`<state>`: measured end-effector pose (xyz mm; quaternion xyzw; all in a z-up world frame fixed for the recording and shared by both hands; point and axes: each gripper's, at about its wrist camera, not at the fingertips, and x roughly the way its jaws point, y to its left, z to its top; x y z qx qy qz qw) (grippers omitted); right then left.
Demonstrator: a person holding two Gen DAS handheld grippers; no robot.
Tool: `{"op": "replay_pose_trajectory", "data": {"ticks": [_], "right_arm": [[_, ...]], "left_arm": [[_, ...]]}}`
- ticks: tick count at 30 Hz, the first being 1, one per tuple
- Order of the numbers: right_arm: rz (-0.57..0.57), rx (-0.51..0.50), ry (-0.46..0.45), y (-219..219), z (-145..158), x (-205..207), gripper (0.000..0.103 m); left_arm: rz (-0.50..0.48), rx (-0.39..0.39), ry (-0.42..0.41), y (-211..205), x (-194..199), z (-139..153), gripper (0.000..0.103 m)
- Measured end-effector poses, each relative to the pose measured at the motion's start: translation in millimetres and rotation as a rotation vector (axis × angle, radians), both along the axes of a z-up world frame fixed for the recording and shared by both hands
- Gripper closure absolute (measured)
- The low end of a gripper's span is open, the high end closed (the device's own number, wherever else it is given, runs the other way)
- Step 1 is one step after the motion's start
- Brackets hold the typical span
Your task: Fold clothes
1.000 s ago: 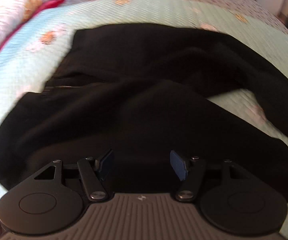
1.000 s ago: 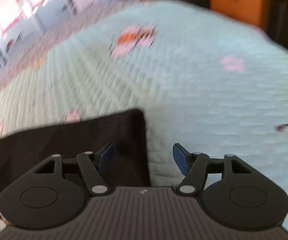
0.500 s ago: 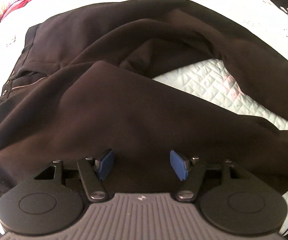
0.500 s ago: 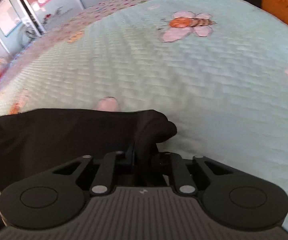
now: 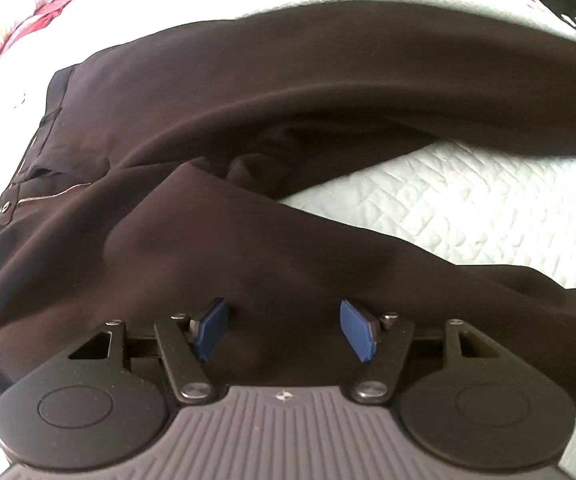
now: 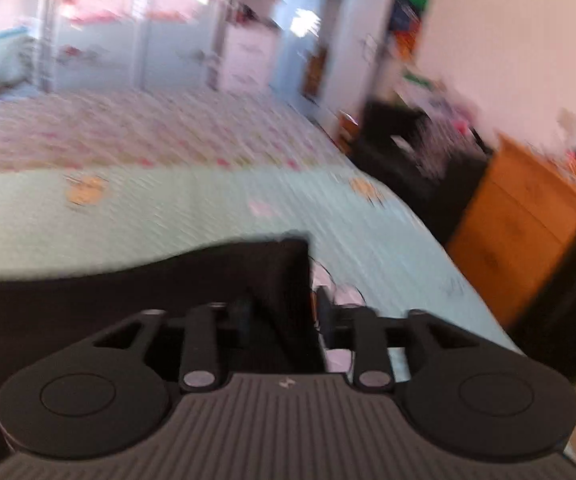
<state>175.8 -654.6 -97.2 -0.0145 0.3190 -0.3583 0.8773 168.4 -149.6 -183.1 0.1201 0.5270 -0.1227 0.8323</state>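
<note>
A pair of black trousers (image 5: 248, 92) lies on the light green quilted bedspread (image 5: 447, 204), waistband and zipper (image 5: 48, 196) at the left, legs spread to the right. My left gripper (image 5: 284, 330) is open just above the near leg, its blue pads (image 5: 212, 328) apart with nothing between them. In the blurred right wrist view my right gripper (image 6: 284, 316) is shut on the hem end of a black trouser leg (image 6: 168, 280) and holds it up above the bedspread (image 6: 168, 204).
A pink and white pillow or blanket (image 5: 28, 12) lies at the bed's far left. Beyond the bed stand white wardrobes (image 6: 168, 40), a dark cluttered stand (image 6: 407, 140) and a wooden cabinet (image 6: 527, 220) at the right.
My right gripper closed on the leg hem and has lifted it, swinging the view up toward the room. My left gripper moved closer over the trousers and stayed open.
</note>
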Motion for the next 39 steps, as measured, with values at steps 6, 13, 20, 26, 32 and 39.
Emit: {"op": "replay_pose_trajectory", "data": {"ticks": [6, 13, 20, 26, 32, 39], "right_arm": [[-0.09, 0.265, -0.087, -22, -39, -45, 0.062], [-0.051, 0.652, -0.113, -2, -43, -154, 0.062], [-0.066, 0.613, -0.15, 40, -33, -300, 0.036], [-0.006, 0.691, -0.135, 69, -60, -345, 0.032], [0.064, 0.728, -0.084, 96, -89, -334, 0.093], [0.061, 0.926, -0.539, 54, -20, -314, 0.094]], "left_arm": [[-0.02, -0.006, -0.014, 8, -2, 3, 0.037], [-0.048, -0.018, -0.018, -4, -15, 8, 0.037], [-0.096, -0.018, 0.017, -14, -34, 7, 0.037], [-0.113, -0.012, 0.023, -17, -58, 11, 0.037], [-0.127, 0.029, 0.022, -16, -81, 15, 0.037], [-0.091, 0.025, 0.016, -8, -87, 26, 0.037]]}}
